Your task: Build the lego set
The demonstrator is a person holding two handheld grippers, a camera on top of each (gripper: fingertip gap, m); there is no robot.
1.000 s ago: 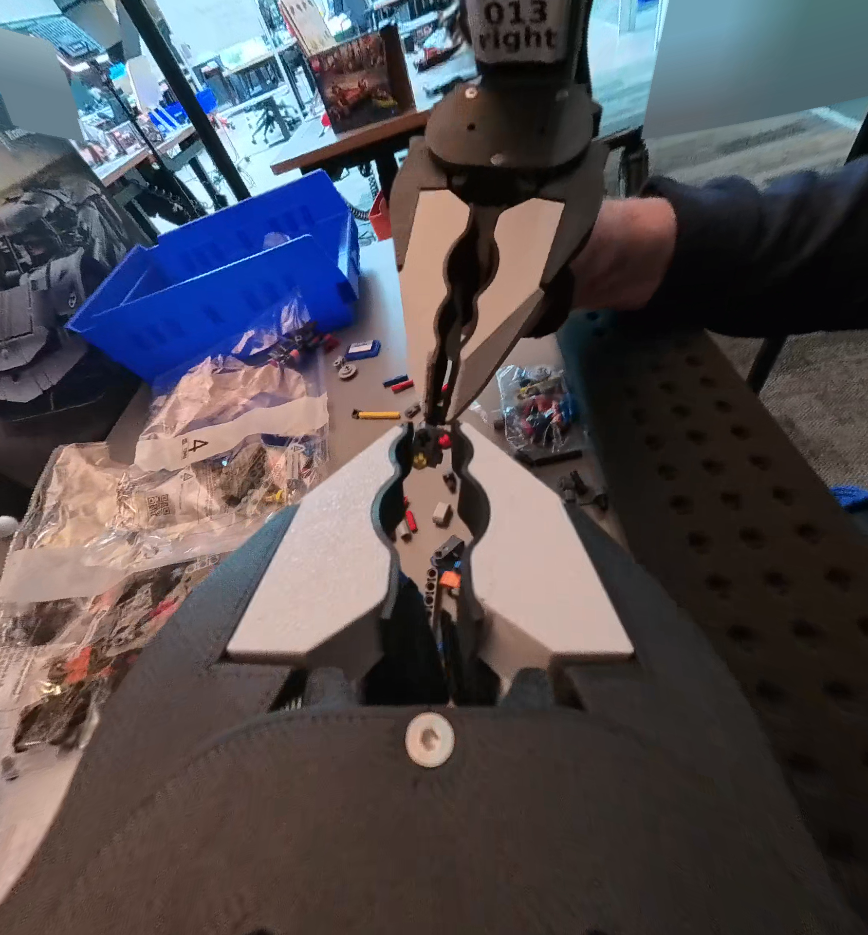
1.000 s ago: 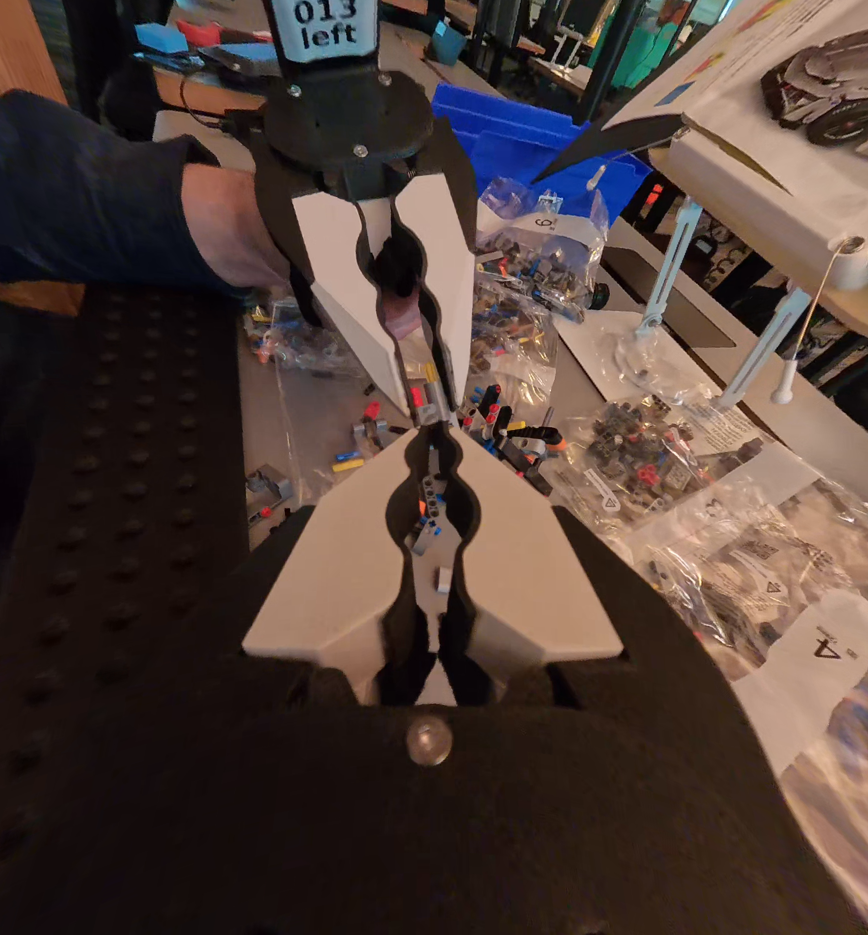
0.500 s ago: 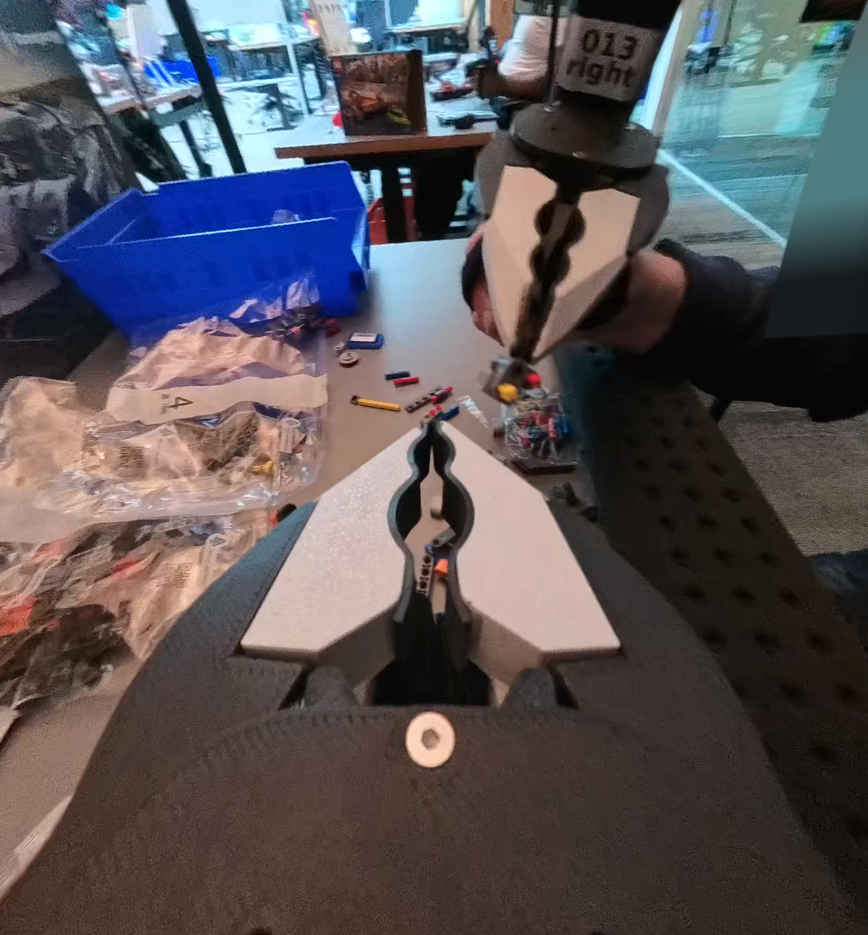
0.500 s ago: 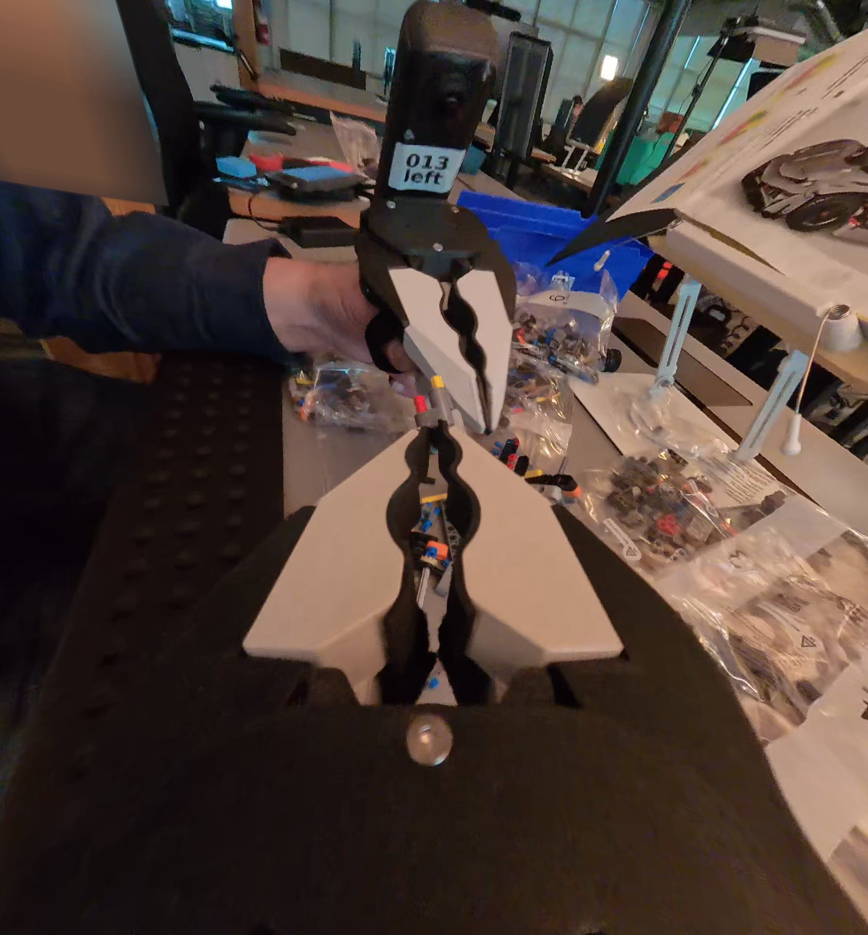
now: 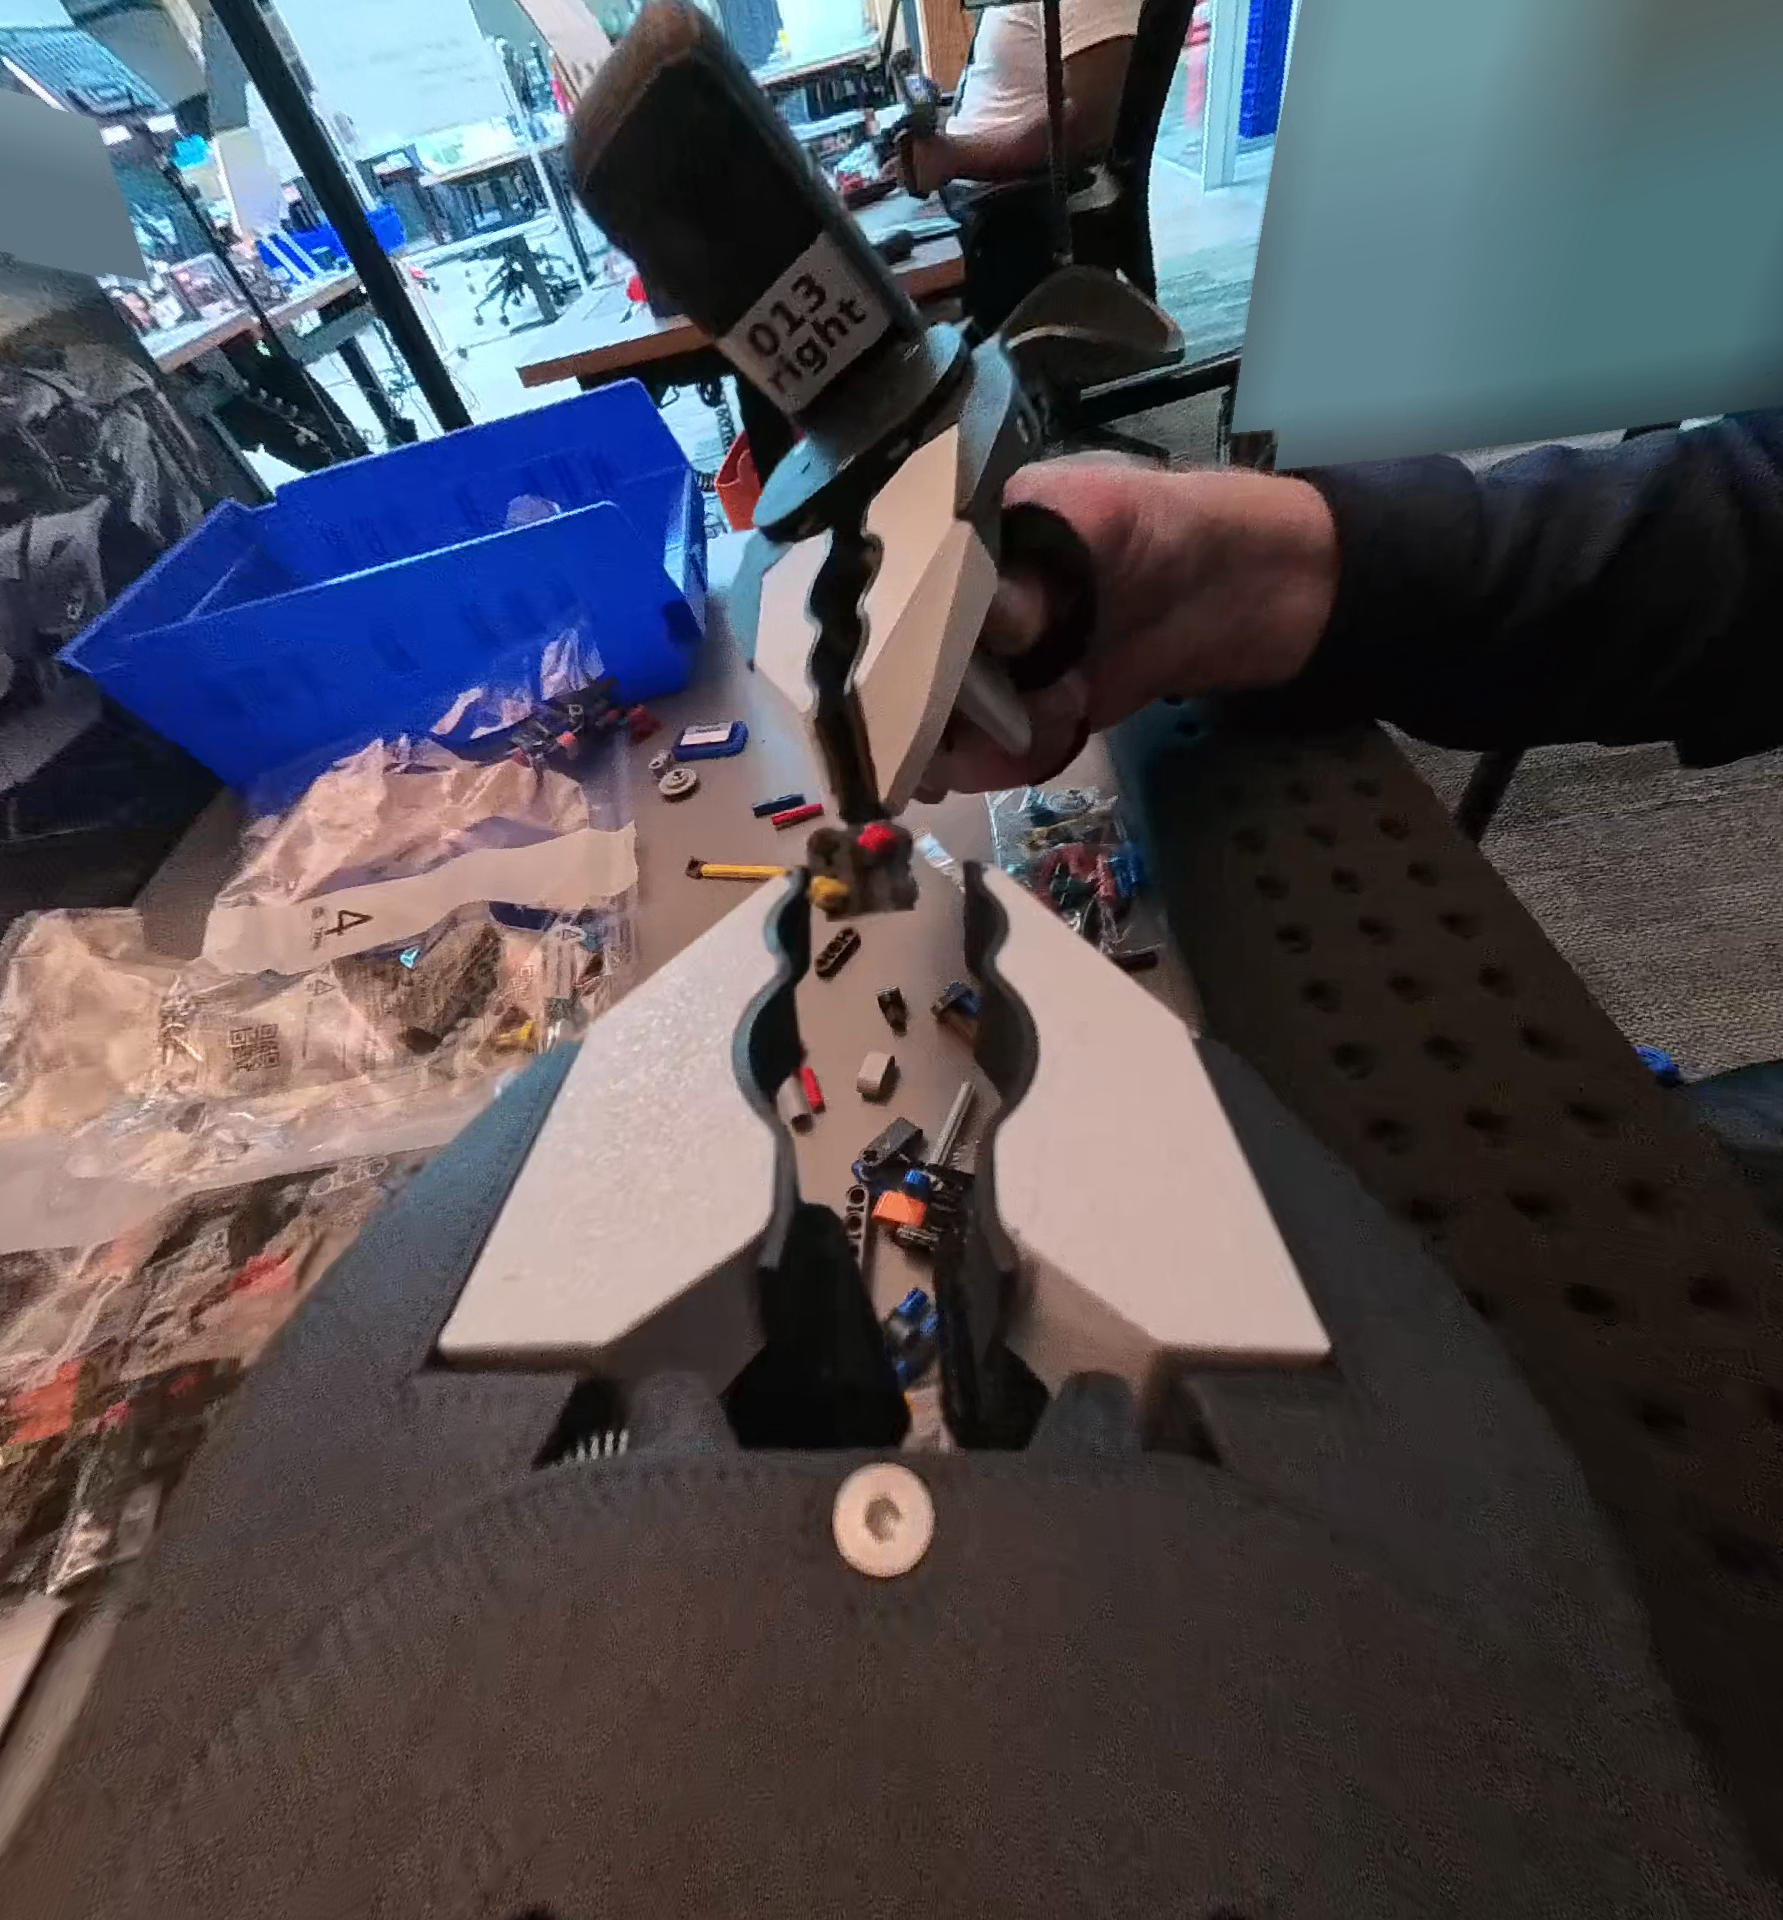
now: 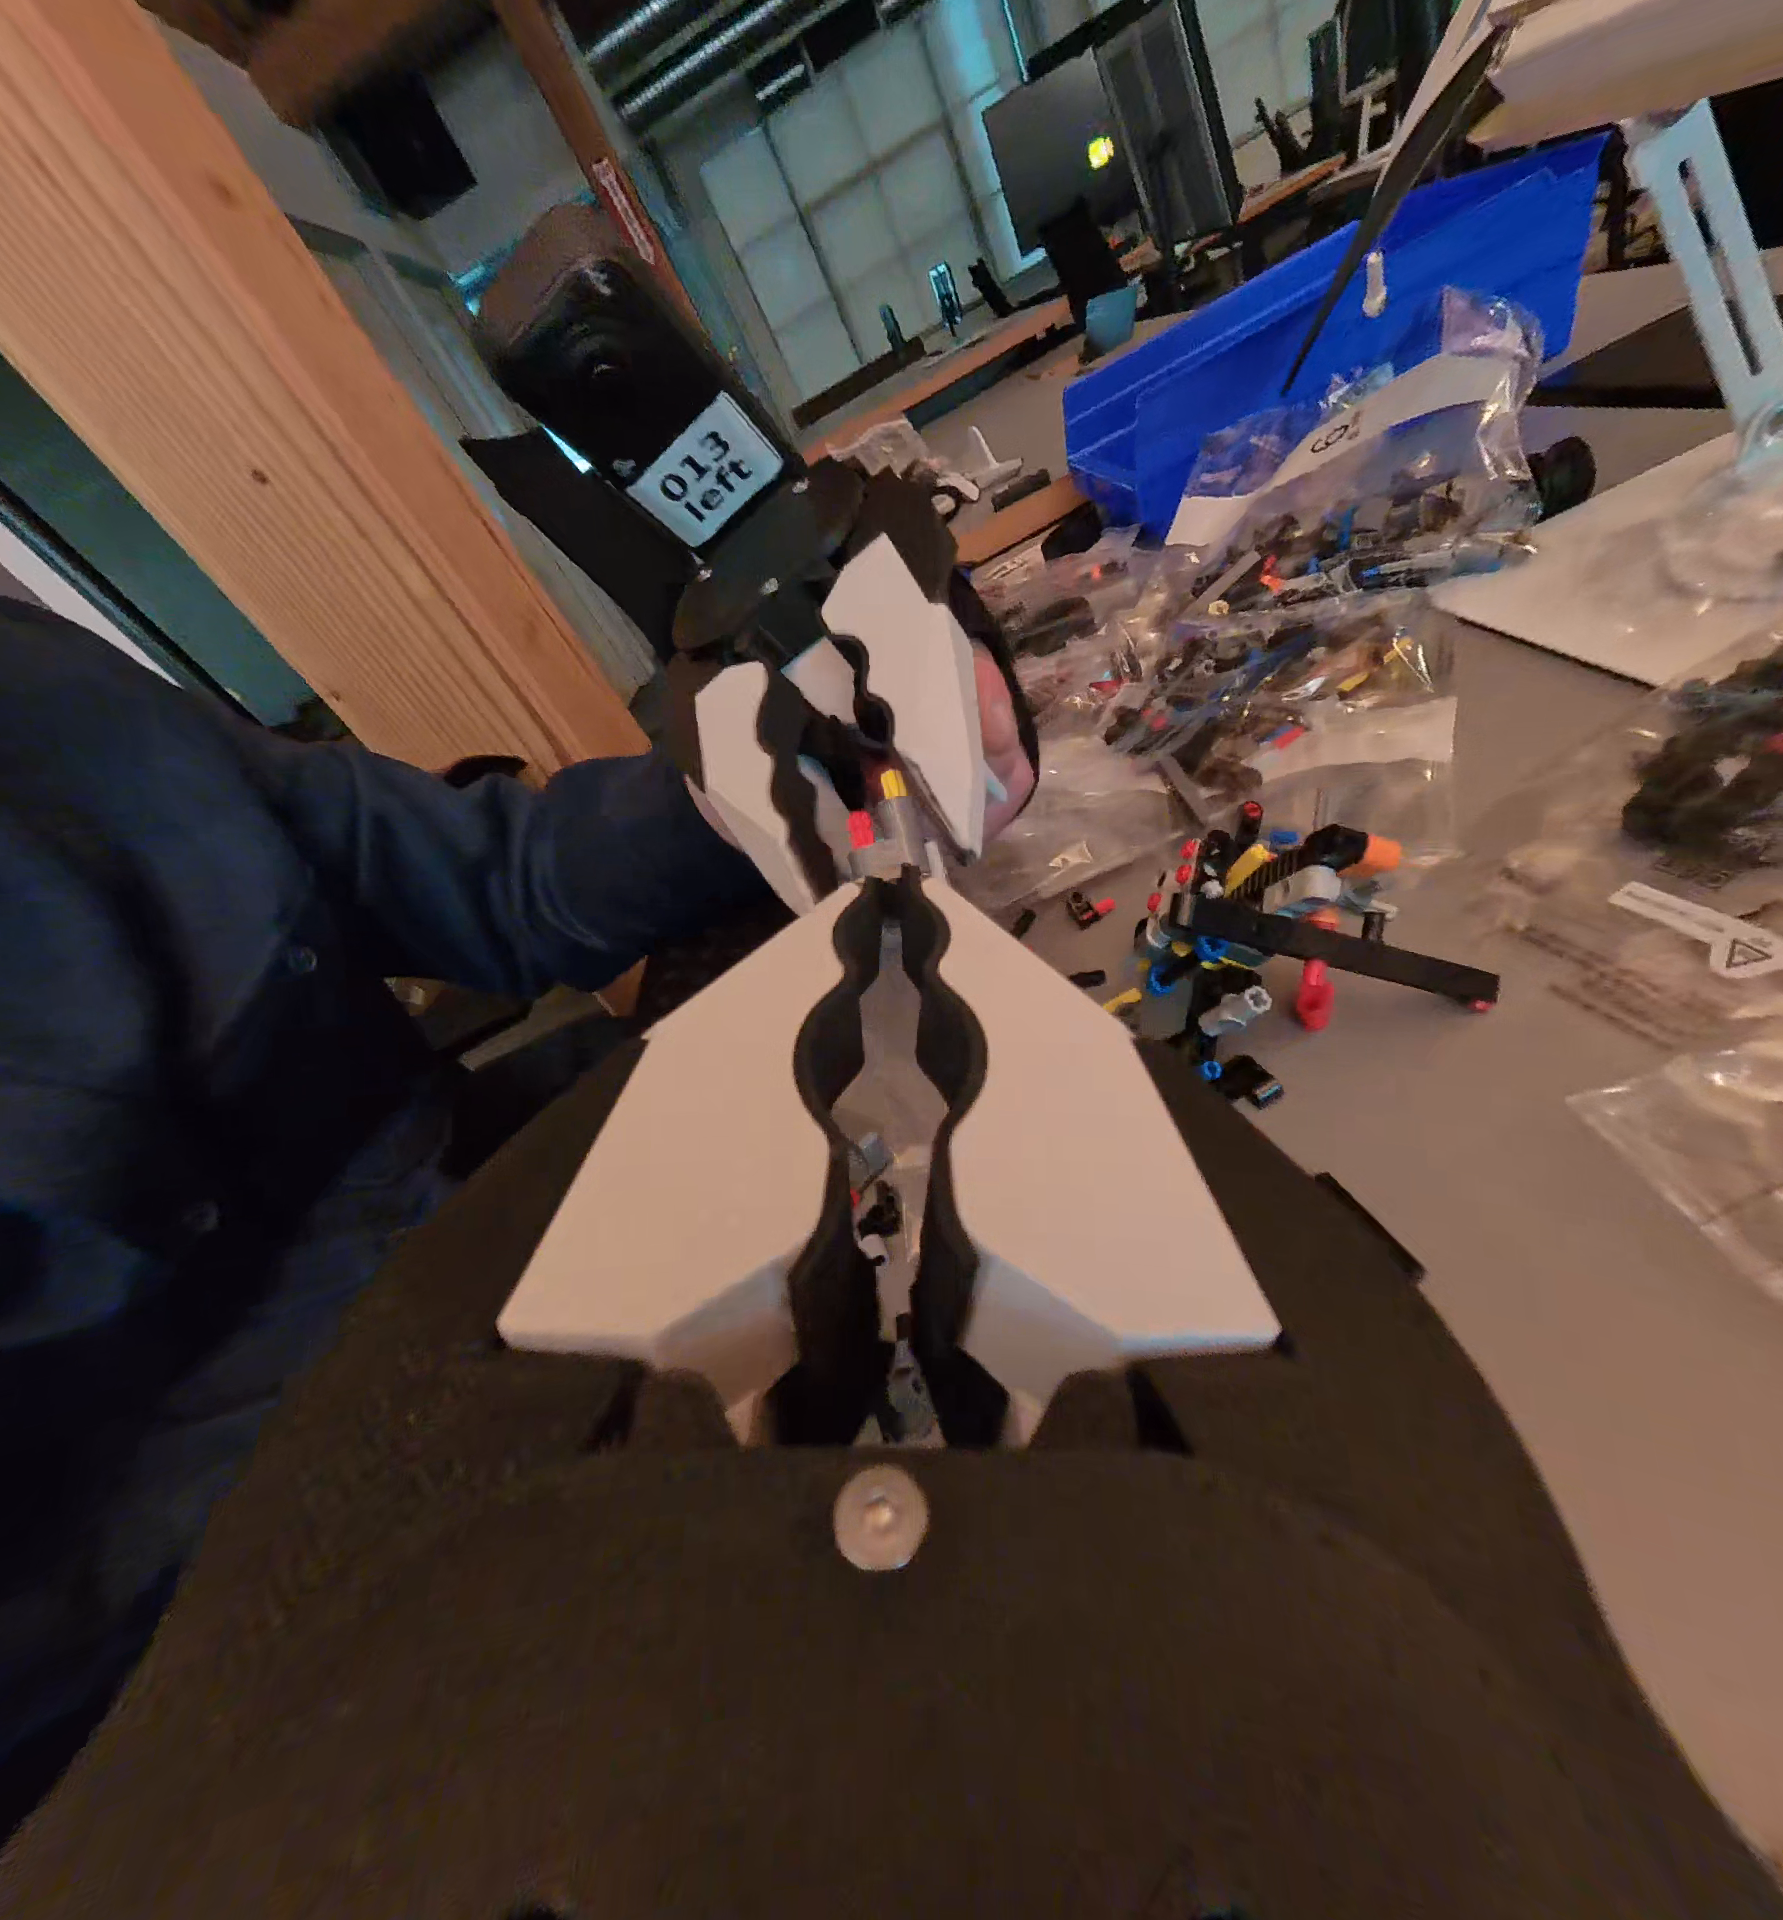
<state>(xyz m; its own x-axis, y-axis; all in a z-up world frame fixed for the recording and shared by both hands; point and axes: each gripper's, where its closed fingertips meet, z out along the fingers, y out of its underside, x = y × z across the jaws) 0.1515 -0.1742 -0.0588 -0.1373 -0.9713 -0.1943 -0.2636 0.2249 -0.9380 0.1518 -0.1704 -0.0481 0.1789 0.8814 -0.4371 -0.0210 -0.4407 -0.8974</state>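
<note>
Grey bench [image 6: 1386, 1195], strewn with part bags [image 5: 399, 935]; blue bin [image 5: 399, 613] behind. Partly built model [image 6: 1271, 935] resting on bench. Right gripper [image 5: 866, 821] with jaws clamped on small grey subassembly [image 5: 861, 873], held aloft. Left gripper [image 5: 876, 914] at same piece, jaws apart. Step: handover or joining mid-air. Next: careful alignment before left grip.

Grainy matt white plates are facing the left gripper [image 5: 882, 894], over a rough black body with a shiny metal screw [image 5: 883, 1520] at lower centre. Crinkled glossy clear plastic bags [image 5: 388, 935] are glinting at left beside a smooth blue plastic bin [image 5: 419, 613]. Planed wood [image 6: 191, 343] is filling the right wrist view's upper left; the dimpled black mat [image 5: 1438, 1039] is looking like foam.
</note>
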